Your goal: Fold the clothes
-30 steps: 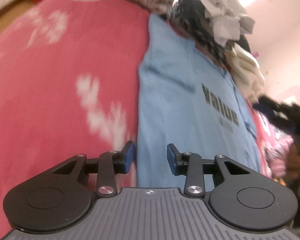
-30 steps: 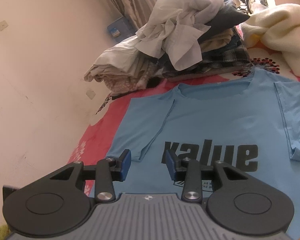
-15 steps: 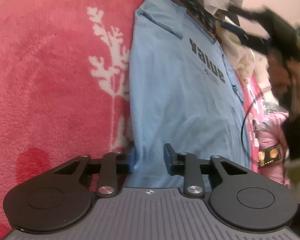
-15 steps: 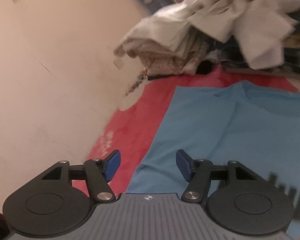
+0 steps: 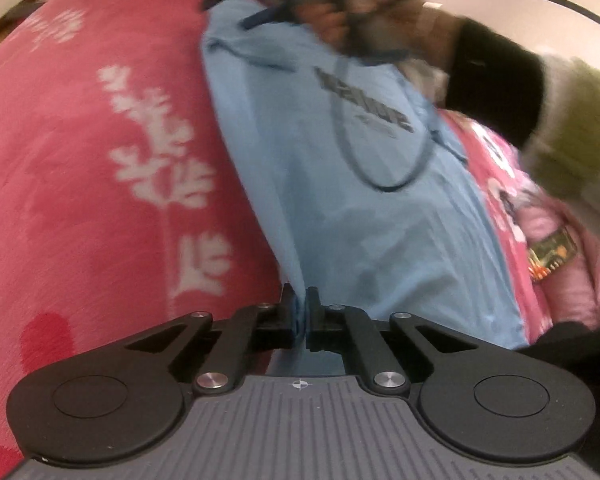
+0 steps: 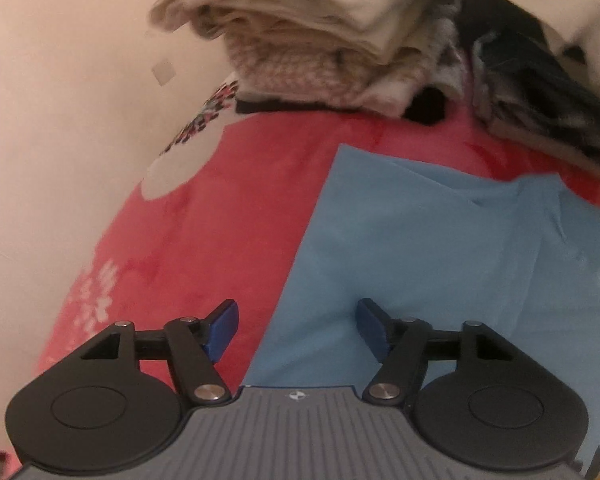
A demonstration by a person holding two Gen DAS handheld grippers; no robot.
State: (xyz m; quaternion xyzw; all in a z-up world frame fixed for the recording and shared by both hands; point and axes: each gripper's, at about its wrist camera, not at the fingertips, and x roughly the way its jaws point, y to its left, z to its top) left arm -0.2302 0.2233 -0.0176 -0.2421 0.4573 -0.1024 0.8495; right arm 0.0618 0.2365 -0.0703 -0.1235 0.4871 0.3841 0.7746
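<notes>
1 blue tee, 2 tools, 1 clothes pile

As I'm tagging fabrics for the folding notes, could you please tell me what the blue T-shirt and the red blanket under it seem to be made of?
Blue T-shirt: thin, matte knit, probably cotton jersey; it drapes in soft creases and bunches thinly where it is pinched.
Red blanket: plush fleece, likely synthetic; fuzzy nap, soft-edged white pattern.
</notes>
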